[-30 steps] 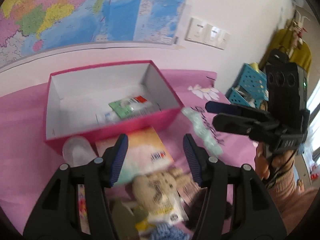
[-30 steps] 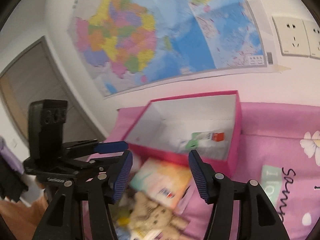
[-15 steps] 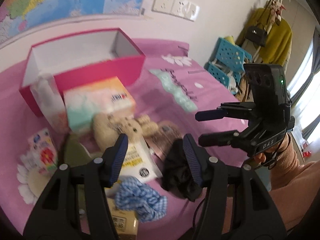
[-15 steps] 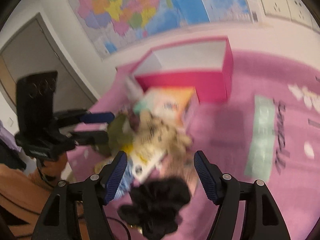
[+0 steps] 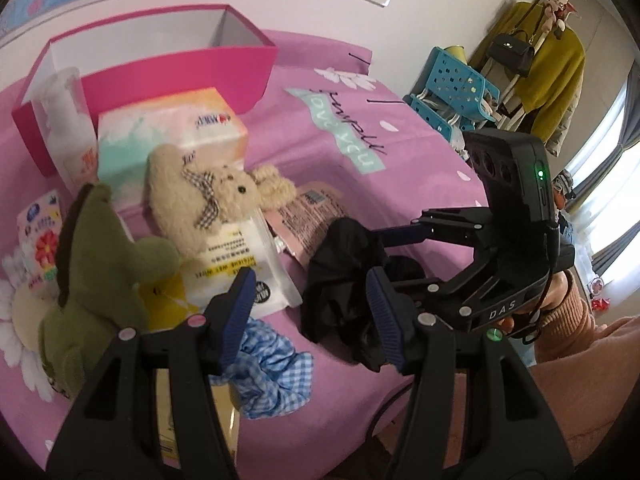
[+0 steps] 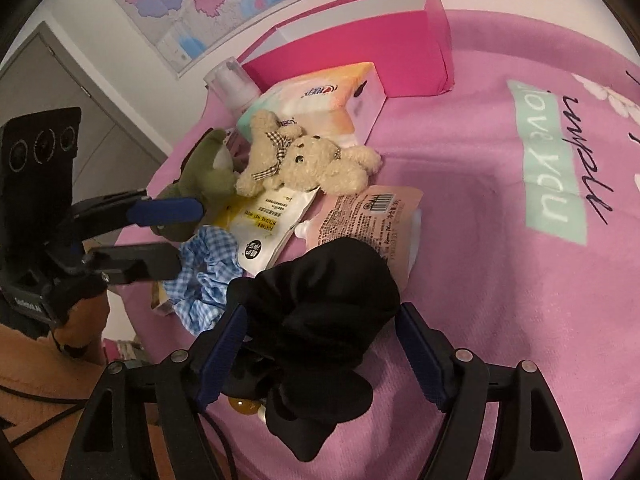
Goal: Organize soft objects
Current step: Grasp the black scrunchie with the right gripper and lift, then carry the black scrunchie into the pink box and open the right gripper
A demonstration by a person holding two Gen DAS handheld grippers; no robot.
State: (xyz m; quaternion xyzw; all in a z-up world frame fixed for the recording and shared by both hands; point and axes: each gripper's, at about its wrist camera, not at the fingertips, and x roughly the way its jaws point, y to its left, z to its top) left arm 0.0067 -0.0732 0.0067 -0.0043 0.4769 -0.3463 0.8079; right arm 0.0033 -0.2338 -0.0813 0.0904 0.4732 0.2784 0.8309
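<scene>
Both grippers gape: right gripper [image 6: 320, 344] (just widening) straddles black cloth [image 6: 320, 304], ungripped.

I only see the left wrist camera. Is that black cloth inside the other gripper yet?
Observer: Yes. The black cloth lies between the fingers of the right gripper. Its jaws have just been opening, and the pads don't seem to squeeze it.
Child: Is anything hiding under the cloth?
Observer: A small amber bead peeks out at its near edge.
Child: What does my gripper look like from over there?
Observer: The left gripper is open and holds nothing. Its lower finger is beside the blue checked scrunchie.
</scene>
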